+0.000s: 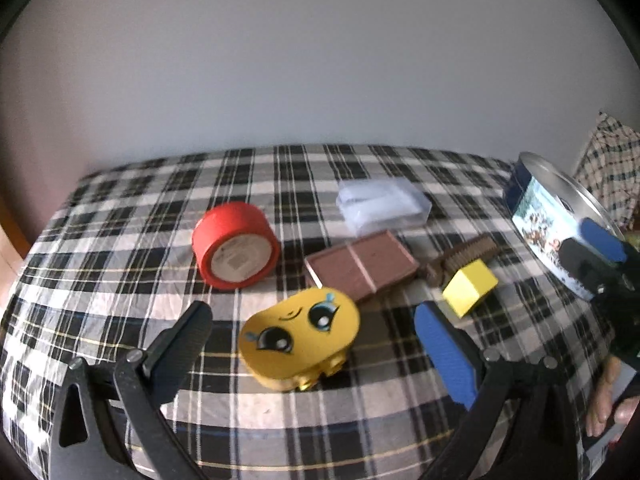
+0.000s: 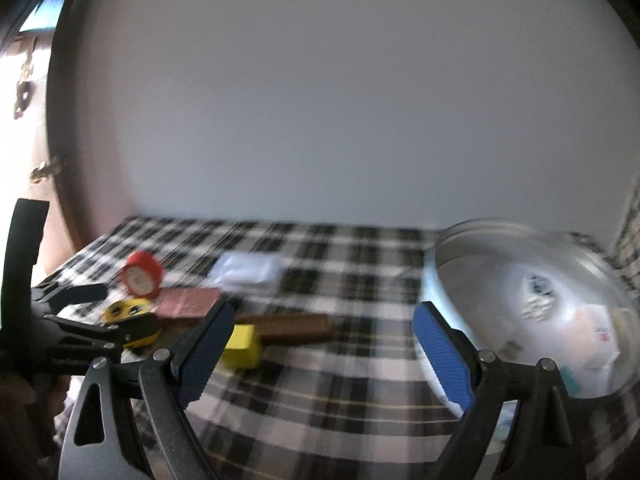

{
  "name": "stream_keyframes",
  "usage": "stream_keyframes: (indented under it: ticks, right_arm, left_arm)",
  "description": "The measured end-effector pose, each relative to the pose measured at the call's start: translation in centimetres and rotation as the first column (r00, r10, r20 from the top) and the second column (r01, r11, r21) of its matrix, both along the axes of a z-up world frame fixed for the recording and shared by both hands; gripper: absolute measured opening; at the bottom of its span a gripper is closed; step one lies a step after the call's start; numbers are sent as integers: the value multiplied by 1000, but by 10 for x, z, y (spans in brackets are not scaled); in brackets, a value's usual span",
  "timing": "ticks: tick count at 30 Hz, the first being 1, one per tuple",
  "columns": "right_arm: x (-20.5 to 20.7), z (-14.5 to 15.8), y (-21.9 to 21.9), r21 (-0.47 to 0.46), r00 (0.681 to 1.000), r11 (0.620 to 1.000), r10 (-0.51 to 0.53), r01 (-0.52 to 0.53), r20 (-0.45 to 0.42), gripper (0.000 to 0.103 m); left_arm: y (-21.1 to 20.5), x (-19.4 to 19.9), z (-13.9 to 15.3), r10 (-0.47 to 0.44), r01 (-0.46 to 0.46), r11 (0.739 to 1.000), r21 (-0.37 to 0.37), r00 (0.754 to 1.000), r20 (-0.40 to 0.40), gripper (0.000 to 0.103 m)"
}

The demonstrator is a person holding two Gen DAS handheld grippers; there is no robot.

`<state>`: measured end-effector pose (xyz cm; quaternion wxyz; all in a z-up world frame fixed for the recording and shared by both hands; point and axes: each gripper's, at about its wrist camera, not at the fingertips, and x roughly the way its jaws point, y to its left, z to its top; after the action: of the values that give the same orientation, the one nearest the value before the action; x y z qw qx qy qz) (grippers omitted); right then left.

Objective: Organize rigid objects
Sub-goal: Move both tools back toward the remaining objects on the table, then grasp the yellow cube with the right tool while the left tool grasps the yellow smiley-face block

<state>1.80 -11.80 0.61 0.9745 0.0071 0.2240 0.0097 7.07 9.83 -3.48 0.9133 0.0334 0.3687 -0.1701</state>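
Observation:
In the left wrist view my left gripper [image 1: 316, 350] is open, its fingers on either side of a yellow toy with a cartoon face [image 1: 298, 336] that lies on the plaid cloth. Behind it lie a red round box [image 1: 236, 246], a brown flat case [image 1: 360, 266], a clear plastic box [image 1: 382, 206], a brown comb-like piece [image 1: 460, 260] and a yellow block [image 1: 470, 286]. My right gripper [image 2: 324, 350] is open; its right finger [image 2: 442, 356] is next to a tilted round tin [image 2: 532, 312], which also shows in the left wrist view [image 1: 560, 224].
The plaid-covered table [image 1: 120, 280] ends at a plain white wall behind. A wooden surface [image 1: 10, 248] shows at the far left. More plaid cloth [image 1: 608, 160] hangs at the right. A hand [image 1: 612, 400] shows at the lower right.

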Motion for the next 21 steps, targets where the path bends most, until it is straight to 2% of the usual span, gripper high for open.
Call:
stream_keyframes:
  ticks: [6, 8, 10, 13, 14, 16, 17, 21]
  right_arm:
    - [30, -18, 32, -9, 984, 998, 67, -69, -168, 92]
    - [38, -23, 38, -2, 974, 997, 78, -80, -211, 83]
    - [48, -28, 44, 10, 965, 996, 92, -92, -245, 79]
    - [62, -35, 53, 19, 954, 996, 93, -91, -285, 76]
    - [66, -37, 53, 29, 950, 995, 95, -91, -297, 69]
    - [72, -40, 56, 38, 943, 995, 98, -91, -318, 60]
    - [76, -43, 58, 40, 938, 995, 99, -90, -333, 55]
    - [83, -49, 57, 66, 923, 994, 110, -92, -369, 44]
  left_arm:
    - [7, 7, -5, -31, 32, 999, 32, 999, -37, 102]
    - [8, 10, -5, -21, 22, 999, 49, 999, -38, 102]
    - [8, 13, -6, -15, 17, 998, 60, 999, -42, 101]
    - [7, 20, -10, -19, 24, 997, 74, 998, -68, 92]
    - [7, 22, -11, -18, 24, 997, 77, 997, -77, 89]
    - [6, 26, -15, -24, 32, 997, 72, 994, -105, 75]
    - [6, 28, -16, -25, 33, 997, 68, 993, -120, 72]
    - [8, 28, -15, -24, 30, 998, 48, 992, -122, 55]
